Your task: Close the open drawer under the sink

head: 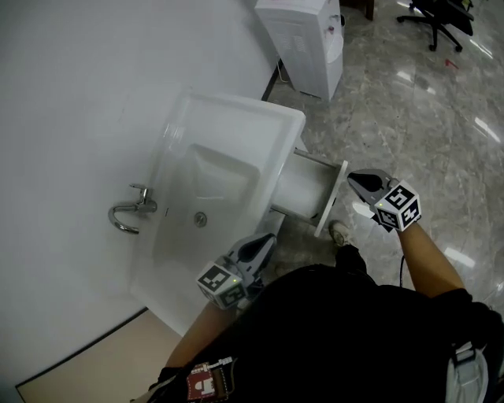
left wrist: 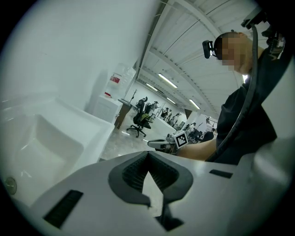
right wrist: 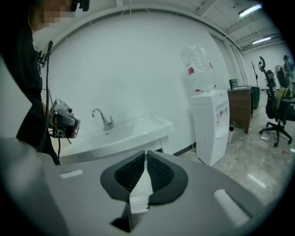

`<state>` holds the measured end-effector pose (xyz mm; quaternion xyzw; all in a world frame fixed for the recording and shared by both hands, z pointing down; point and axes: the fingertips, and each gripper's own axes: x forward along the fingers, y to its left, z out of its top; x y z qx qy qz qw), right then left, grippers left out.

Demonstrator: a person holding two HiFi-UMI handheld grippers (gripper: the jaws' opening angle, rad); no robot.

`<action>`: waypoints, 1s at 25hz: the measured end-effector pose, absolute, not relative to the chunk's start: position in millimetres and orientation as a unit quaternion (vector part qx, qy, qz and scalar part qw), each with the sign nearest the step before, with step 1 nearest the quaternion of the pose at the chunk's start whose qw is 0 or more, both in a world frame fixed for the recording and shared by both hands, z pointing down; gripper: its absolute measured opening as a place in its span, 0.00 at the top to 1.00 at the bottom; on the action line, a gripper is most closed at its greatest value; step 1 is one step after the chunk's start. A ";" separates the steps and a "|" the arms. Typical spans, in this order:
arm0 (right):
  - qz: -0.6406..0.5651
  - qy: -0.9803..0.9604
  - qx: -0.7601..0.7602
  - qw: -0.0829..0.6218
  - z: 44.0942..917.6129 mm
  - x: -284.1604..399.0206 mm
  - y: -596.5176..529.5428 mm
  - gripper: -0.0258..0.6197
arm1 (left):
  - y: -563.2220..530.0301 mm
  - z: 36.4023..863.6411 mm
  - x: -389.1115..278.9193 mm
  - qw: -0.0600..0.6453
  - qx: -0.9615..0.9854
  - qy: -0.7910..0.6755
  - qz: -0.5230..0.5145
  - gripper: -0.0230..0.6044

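Head view: drawer (head: 305,186) stands pulled out from under the sink (head: 236,126) at frame centre, front panel facing right. Right gripper (head: 352,179) is just right of that panel and apart from it, jaws pressed together, empty. Left gripper (head: 269,239) is at lower centre by the sink's front edge. Its jaws also appear together, with nothing between them.

Glossy marble floor (head: 409,118) fills the right of the frame. A white water dispenser (head: 307,43) stands top centre, a black office chair (head: 441,20) top right, and a shoe (head: 340,233) near centre.
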<state>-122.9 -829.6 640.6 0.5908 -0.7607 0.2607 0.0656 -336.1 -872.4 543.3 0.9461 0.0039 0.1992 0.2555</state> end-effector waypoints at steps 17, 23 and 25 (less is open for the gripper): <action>0.301 -0.762 0.557 0.135 789.4 -152.1 -780.4 0.93 | -815.7 663.1 -295.1 0.290 0.907 0.067 0.299 0.97; 0.297 -0.772 0.532 0.179 834.2 -171.4 -780.7 0.88 | -806.6 698.7 -289.6 0.288 0.899 0.089 0.319 0.97; 0.294 -0.778 0.520 0.196 848.5 -179.1 -782.6 0.84 | -807.2 709.3 -287.6 0.290 0.897 0.091 0.323 0.97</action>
